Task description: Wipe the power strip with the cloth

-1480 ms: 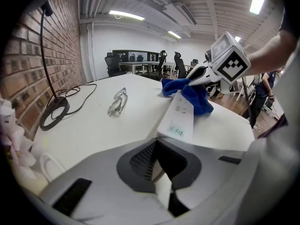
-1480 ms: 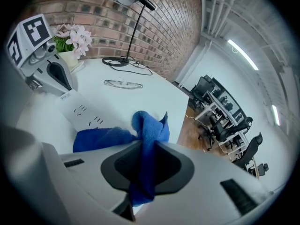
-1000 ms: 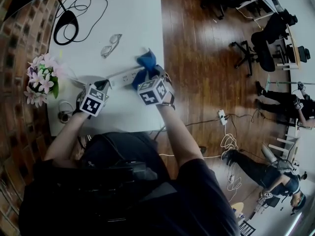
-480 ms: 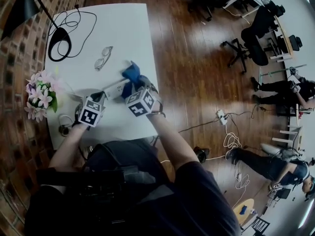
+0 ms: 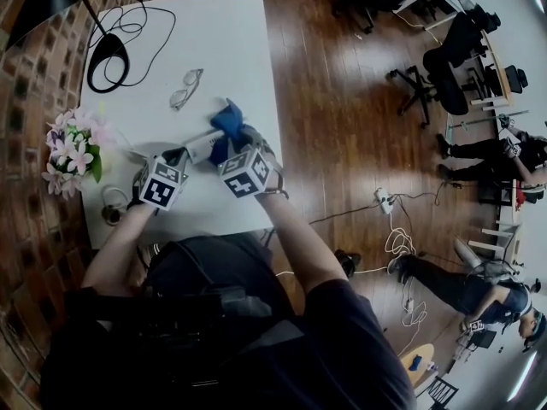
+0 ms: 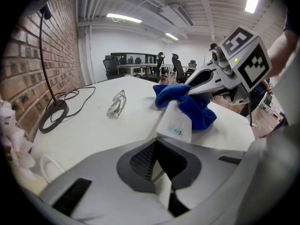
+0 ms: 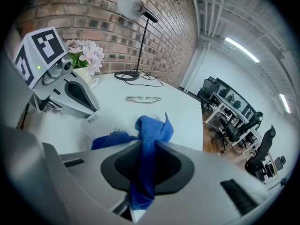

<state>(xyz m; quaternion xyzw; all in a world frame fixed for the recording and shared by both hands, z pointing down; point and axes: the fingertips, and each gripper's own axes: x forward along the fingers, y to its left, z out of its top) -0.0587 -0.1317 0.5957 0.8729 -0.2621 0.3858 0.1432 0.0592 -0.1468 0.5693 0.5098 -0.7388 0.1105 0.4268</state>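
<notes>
Two grips mid-frame: our left claw (image 6: 161, 162) pinches the slim white plastic power strip (image 6: 176, 122) by its end; our right claw (image 7: 143, 159) pinches the soft, crumpled blue cloth (image 7: 153, 129) draped over it.

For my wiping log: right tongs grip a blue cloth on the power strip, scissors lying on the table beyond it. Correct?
Not scissors: eyeglasses lie on the table beyond it, as the right gripper view shows. The right tongs do grip the blue cloth on the power strip.
</notes>
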